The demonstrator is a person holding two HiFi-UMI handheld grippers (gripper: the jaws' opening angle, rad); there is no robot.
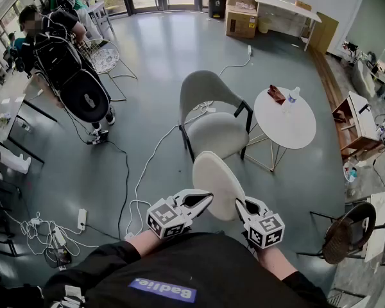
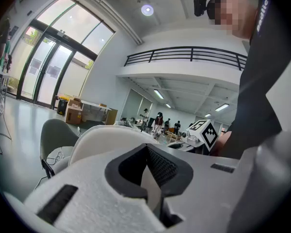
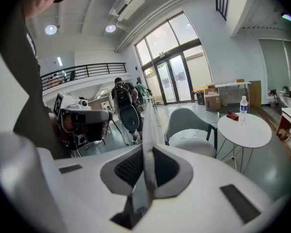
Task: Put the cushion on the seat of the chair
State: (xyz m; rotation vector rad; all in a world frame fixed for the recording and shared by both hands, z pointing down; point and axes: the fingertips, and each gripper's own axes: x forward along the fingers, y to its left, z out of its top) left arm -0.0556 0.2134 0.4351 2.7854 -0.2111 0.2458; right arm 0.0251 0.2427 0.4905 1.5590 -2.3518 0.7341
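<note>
In the head view I hold a round white cushion in the air, tilted, just in front of me. My left gripper is shut on its near left edge and my right gripper is shut on its near right edge. The grey chair stands just beyond, its pale seat facing me and bare. In the left gripper view the cushion rises past the jaws of the left gripper, which pinch its thin rim. In the right gripper view the cushion shows edge-on, clamped in the right gripper.
A round white table with a water bottle stands right of the chair. Cables and a power strip lie on the floor at left. A person with black gear is at far left. A dark chair is near right.
</note>
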